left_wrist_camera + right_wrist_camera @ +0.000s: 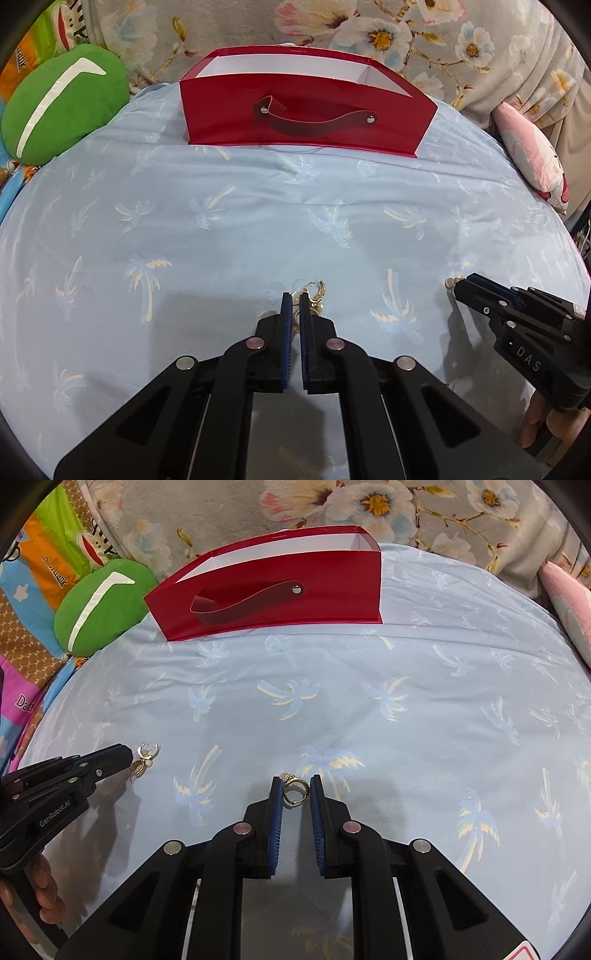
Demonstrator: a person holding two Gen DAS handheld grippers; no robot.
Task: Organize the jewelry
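gold earring (309,295) pinched in left hand-held gripper (294,300), hoop pointing away

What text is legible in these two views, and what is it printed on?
"DAS" on the body of the right tongs.
"GenRobot.AI" on the body of the left tongs.
Partial words on the cartoon-print fabric at far left; too cut off and warped to read reliably.
Red-edged sticker at the bottom of the right wrist view: cut off, unreadable.
Red box: no readable text.
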